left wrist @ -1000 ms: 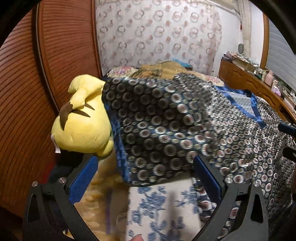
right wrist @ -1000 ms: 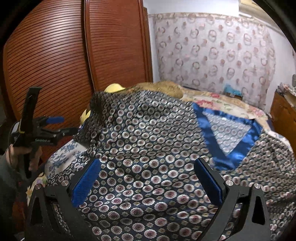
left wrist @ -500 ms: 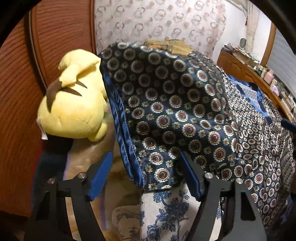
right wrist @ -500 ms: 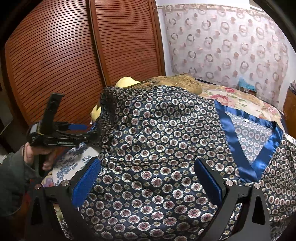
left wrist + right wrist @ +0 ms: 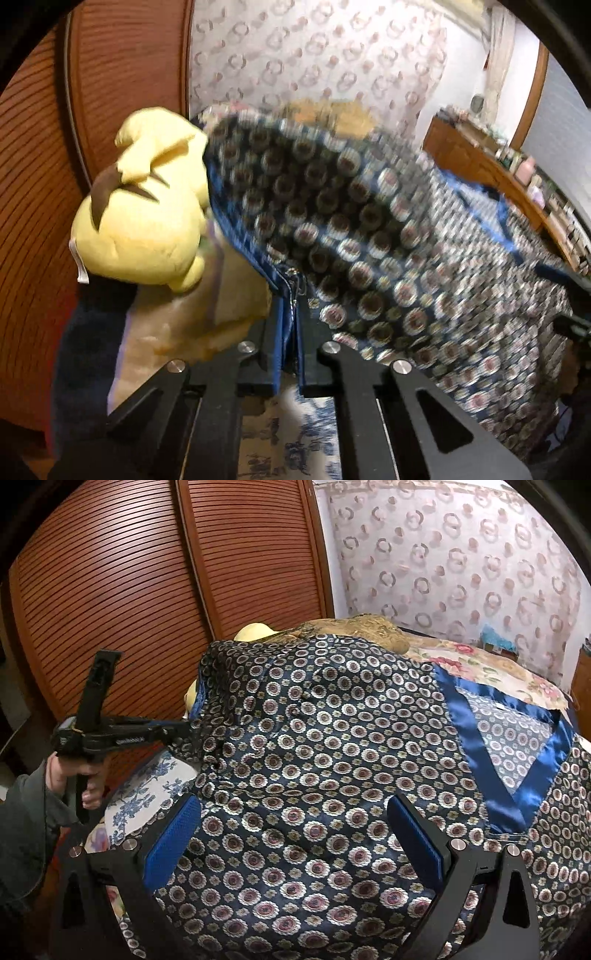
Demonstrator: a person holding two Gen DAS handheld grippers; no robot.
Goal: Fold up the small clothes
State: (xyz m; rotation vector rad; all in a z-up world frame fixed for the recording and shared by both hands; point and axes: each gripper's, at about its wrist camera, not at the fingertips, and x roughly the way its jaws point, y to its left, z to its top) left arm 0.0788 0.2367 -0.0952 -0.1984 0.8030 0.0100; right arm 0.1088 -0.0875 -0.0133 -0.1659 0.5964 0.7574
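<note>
A dark blue satin top (image 5: 332, 760) with a small medallion print and a bright blue V-neck band (image 5: 476, 760) lies spread over the bed. My left gripper (image 5: 291, 321) is shut on the blue-trimmed edge of this top (image 5: 351, 229), the hem pinched between its pads. The right wrist view shows that left gripper (image 5: 184, 731) held by a hand at the top's left corner. My right gripper (image 5: 291, 834) stands open low over the middle of the garment, blue pads wide apart, nothing pressed between them.
A yellow plush toy (image 5: 144, 218) sits against the garment's left edge. Slatted wooden wardrobe doors (image 5: 129, 602) rise behind it. A white cloth with blue flowers (image 5: 144, 794) lies under the top. A patterned curtain (image 5: 461, 561) and a cluttered wooden shelf (image 5: 524, 184) bound the far side.
My left gripper went from wide open to shut on the top's blue-trimmed edge as it moved in on it. The right gripper stayed open over the cloth.
</note>
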